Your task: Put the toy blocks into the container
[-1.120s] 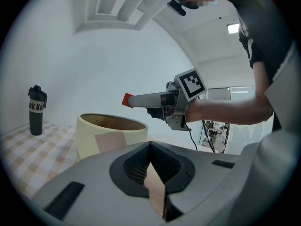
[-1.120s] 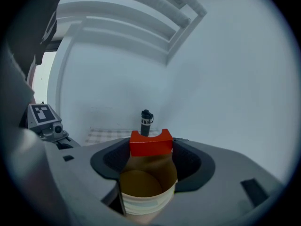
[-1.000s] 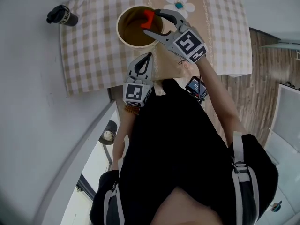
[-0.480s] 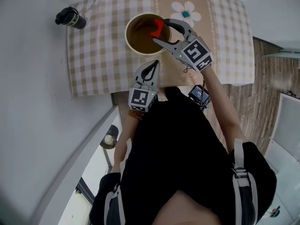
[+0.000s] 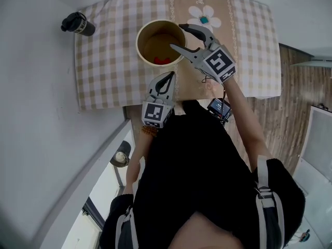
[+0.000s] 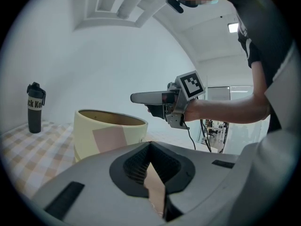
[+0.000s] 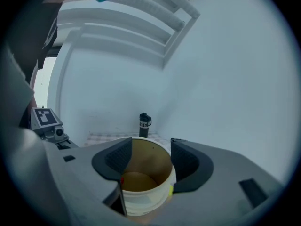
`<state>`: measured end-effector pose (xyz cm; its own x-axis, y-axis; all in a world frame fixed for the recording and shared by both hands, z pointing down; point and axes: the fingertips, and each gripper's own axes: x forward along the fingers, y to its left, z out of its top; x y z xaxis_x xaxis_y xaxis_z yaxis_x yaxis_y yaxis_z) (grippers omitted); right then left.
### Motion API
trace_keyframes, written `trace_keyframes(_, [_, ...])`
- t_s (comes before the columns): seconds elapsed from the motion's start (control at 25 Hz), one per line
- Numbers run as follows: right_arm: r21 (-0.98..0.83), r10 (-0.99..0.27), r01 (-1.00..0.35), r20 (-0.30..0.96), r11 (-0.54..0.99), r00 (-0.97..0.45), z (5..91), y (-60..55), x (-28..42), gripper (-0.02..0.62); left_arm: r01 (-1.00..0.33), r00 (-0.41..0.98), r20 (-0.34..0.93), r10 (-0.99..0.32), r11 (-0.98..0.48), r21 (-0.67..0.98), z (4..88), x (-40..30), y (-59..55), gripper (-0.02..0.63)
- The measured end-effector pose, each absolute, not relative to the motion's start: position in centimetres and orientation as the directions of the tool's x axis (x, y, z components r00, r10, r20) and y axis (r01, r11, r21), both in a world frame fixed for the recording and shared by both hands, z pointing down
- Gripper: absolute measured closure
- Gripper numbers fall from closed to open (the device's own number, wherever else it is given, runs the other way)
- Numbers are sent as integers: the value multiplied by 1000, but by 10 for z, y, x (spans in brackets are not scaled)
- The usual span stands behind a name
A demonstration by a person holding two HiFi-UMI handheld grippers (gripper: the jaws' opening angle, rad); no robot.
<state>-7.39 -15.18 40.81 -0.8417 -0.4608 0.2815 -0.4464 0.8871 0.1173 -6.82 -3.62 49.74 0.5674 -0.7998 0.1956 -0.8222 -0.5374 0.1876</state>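
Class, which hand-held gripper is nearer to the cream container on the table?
Right. The right hand-held gripper hangs open over the container's rim; the left hand-held gripper sits beside it, nearer the person, not touching.

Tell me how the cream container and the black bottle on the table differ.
The container is cream, wide and open-topped; the bottle is black, slim and capped. The container stands near the middle of the checked cloth, the bottle at one far corner of it. The container shows a red block inside; the bottle's contents cannot be seen. Both stand upright on the cloth.
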Motion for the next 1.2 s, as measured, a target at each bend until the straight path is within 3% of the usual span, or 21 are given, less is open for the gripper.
trace_keyframes(0.28, [44, -573, -585, 272, 810, -773, 425, -206, -4, 328, -835, 549, 218, -807, -520, 178, 499, -64, -32, 592])
trace_keyframes(0.52, [14, -641, -684, 367, 729, -675, 487, -258, 59, 328, -861, 509, 256, -822, -480, 171, 505, -64, -26, 592])
trace_keyframes(1.2, [-7, -529, -685, 630, 728, -569, 631, -302, 88, 347, -909, 416, 282, -865, -395, 130, 505, -40, -23, 592])
